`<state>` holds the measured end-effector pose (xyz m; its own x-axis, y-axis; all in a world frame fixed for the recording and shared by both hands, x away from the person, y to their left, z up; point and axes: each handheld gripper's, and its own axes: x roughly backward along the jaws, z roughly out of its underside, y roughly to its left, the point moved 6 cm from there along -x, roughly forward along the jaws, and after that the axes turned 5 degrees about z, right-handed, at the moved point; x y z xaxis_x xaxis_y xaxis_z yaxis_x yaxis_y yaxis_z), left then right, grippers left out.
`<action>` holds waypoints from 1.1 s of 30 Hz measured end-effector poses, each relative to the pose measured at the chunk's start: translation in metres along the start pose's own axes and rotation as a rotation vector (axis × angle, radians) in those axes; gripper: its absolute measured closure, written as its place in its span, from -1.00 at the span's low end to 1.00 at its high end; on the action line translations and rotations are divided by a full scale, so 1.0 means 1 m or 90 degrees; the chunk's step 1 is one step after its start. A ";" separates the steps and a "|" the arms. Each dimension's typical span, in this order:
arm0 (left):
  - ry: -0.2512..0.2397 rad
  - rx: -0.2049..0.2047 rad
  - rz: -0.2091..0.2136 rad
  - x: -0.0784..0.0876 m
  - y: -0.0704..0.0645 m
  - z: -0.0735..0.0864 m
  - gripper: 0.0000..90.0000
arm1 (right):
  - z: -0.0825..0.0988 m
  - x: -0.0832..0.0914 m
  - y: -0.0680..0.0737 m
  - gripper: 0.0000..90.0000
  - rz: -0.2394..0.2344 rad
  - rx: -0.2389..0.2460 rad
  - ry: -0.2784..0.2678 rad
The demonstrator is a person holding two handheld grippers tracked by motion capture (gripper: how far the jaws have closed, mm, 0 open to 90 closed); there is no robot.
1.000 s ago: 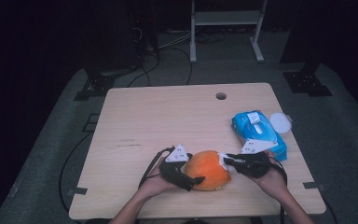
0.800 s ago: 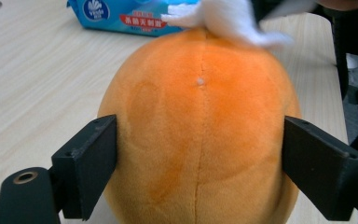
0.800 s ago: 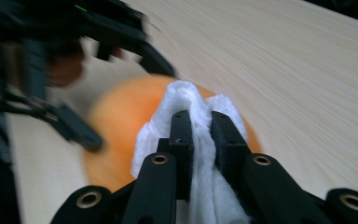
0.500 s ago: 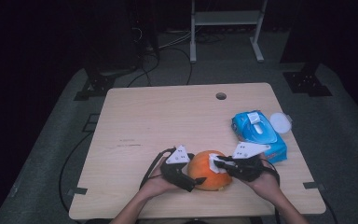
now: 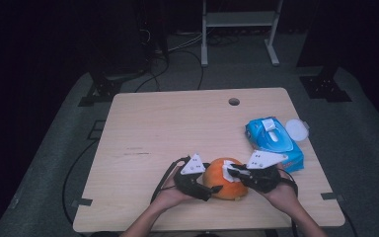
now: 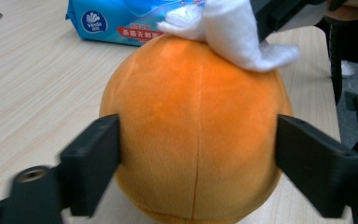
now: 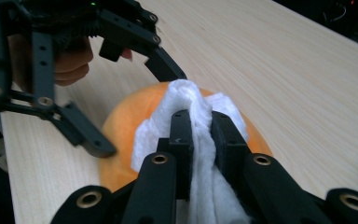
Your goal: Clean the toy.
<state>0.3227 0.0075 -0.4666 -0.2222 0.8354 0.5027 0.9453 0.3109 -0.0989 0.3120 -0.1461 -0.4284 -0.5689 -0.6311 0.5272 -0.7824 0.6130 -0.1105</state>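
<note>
left tool (image 5: 212,189) clamps the orange plush ball (image 6: 196,140) steady; right tool (image 7: 200,123) pinches the white wipe (image 7: 186,100). press lightly, short strokes.

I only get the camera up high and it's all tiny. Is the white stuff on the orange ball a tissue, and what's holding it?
Observer: It looks like a wipe, pinched between the right tongs and pressed on top of the plush orange ball.
Operator: Is the other hand squeezing the ball?
Observer: The left tongs stand one jaw on each side of the ball, against its fabric.
Operator: What does the blue packet say?
Observer: The blue packet has a round logo reading Vinda, plus a red strip too small to read.
</note>
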 end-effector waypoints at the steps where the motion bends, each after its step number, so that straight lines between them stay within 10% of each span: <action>1: -0.001 0.004 -0.001 -0.001 0.002 0.001 -0.74 | 0.002 0.000 -0.004 0.76 -0.001 -0.009 0.000; 5: 0.014 0.046 0.020 -0.007 0.008 0.006 -0.89 | 0.004 0.002 -0.013 0.76 0.000 -0.031 -0.002; 15: -0.018 -0.027 -0.016 0.010 -0.002 -0.013 -0.41 | -0.013 0.007 0.008 0.76 -0.021 -0.008 -0.036; 24: -0.033 0.018 0.002 0.005 0.007 -0.005 -0.65 | -0.001 0.005 -0.012 0.75 -0.002 -0.036 -0.015; 33: -0.028 -0.056 -0.026 0.001 -0.009 -0.013 -0.48 | -0.020 0.007 0.017 0.76 -0.014 0.026 -0.028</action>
<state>0.3169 -0.0001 -0.4543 -0.2693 0.8427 0.4661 0.9523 0.3053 -0.0017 0.3002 -0.1304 -0.4097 -0.5613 -0.6649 0.4929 -0.8038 0.5797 -0.1334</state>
